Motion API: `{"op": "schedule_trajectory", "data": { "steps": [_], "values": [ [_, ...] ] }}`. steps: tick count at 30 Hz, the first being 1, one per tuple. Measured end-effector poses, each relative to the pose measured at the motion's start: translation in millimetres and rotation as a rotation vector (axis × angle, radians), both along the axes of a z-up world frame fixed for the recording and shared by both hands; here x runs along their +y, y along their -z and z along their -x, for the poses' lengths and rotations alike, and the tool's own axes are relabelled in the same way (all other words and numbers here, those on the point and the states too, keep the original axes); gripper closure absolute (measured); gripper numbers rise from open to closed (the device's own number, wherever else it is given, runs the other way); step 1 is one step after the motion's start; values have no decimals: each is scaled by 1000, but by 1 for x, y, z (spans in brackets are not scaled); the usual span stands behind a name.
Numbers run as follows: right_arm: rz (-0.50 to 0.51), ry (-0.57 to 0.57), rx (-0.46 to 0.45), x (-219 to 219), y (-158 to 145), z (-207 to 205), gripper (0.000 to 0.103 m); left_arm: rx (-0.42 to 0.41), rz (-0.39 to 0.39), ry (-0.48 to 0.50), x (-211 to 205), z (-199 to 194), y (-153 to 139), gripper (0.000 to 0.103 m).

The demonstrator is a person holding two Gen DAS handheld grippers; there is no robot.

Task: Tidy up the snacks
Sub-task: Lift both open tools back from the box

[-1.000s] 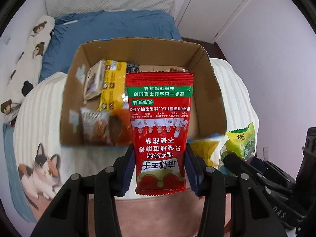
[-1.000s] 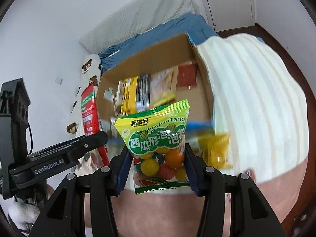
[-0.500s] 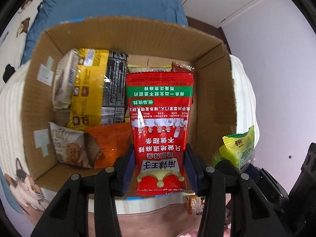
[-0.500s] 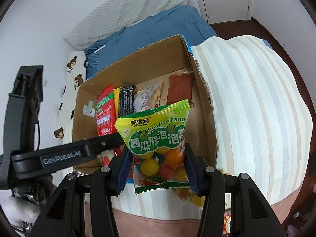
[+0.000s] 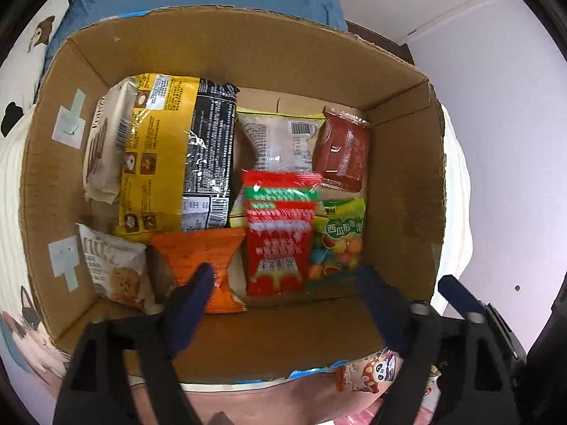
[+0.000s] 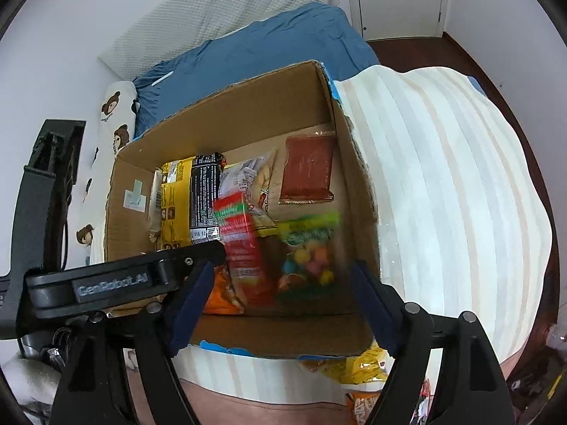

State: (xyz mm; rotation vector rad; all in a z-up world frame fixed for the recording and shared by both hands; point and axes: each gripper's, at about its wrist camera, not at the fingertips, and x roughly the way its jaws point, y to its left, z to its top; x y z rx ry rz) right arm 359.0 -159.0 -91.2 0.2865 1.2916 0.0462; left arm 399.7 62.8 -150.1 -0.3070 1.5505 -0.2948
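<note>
The red snack packet ran lengthwise up the frame inside the cardboard box, its green band toward the far wall, though blur left its tilt unclear; the green candy bag sat just right of it, likewise lengthwise; both lay beyond the fingertips; the left gripper and right gripper were opening, nothing between their jaws.

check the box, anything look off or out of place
Mostly tidy. A few snack packets lie outside the cardboard box, by its near edge on the striped cover. Inside, the red packet and green candy bag look blurred.
</note>
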Motion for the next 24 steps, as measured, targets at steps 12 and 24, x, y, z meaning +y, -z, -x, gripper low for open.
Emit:
{"op": "schedule_trajectory", "data": {
  "steps": [12,24],
  "values": [
    [50,-9,16,5,-6,8,9,-95,-71,-5,19,21,-28,11],
    [95,-40,-49,14,-23,48,7,-312,-216,-44,43,79,-68,11]
  ]
}}
